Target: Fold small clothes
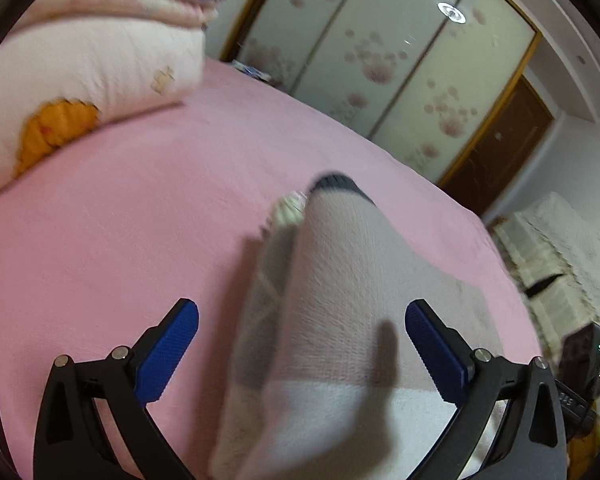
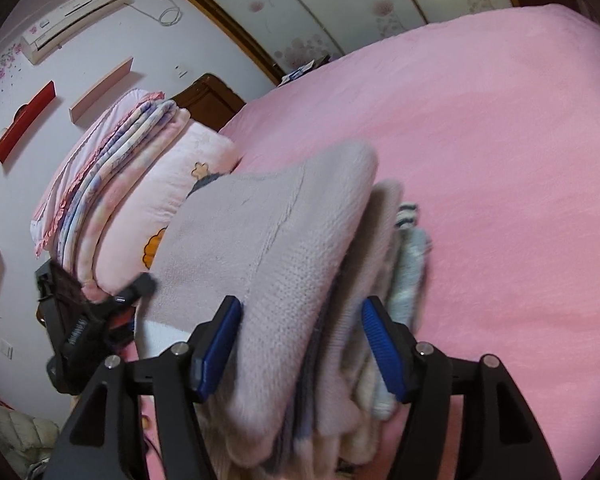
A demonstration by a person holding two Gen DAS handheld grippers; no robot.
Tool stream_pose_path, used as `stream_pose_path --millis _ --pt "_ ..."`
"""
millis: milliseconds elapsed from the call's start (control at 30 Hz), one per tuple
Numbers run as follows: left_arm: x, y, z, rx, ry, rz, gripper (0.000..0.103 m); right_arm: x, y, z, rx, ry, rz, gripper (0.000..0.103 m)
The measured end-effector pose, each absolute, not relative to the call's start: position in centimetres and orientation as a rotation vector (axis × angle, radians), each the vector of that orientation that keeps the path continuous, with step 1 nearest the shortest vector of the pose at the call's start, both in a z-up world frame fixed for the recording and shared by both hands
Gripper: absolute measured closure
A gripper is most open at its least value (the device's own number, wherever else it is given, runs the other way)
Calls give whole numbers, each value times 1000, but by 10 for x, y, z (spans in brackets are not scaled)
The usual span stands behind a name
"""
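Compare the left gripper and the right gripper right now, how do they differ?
The left gripper is spread wide, its fingers clear of the pale knit garment lying between them; the right gripper is narrower, its fingers pressing a folded bundle of knitwear. The left looks at one layer, the right at several. Both have blue-padded black fingers above the pink bed.

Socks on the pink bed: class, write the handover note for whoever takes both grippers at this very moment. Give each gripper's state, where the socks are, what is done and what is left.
Left gripper: jaws wide open, gripping nothing; the grey sock passes between them, blurred.
Right gripper: jaws apart around a bundle of socks; whether the pads press on it I cannot tell.
The grey sock lies on top of that bundle, dark cuff away from the left gripper, over the pink bed. The bedding stack is at the head of the bed.
Done: socks gathered together.
Left: fold count unclear; probably square the bundle, fold it, set it down.
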State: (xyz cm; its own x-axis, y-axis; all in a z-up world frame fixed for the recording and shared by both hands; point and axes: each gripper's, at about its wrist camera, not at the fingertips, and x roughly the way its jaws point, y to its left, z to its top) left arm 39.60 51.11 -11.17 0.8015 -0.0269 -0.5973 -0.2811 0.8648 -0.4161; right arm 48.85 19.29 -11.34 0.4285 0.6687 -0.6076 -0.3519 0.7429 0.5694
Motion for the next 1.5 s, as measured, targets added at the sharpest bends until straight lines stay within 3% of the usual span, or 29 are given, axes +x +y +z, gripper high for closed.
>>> stream_pose_path --millis 267,867,1133,1300,1500 --pt "355 476 -63 -371 646 194 0 453 160 -69 285 877 527 39" --pt "219 288 48 -257 607 30 0 295 72 55 133 785 461 38" --pt "150 210 61 -224 555 35 0 219 12 62 74 752 392 36" --pt "103 169 51 -200 526 68 0 175 -19 55 59 737 346 26" --pt "78 135 30 -211 603 87 0 136 -44 44 88 741 300 24"
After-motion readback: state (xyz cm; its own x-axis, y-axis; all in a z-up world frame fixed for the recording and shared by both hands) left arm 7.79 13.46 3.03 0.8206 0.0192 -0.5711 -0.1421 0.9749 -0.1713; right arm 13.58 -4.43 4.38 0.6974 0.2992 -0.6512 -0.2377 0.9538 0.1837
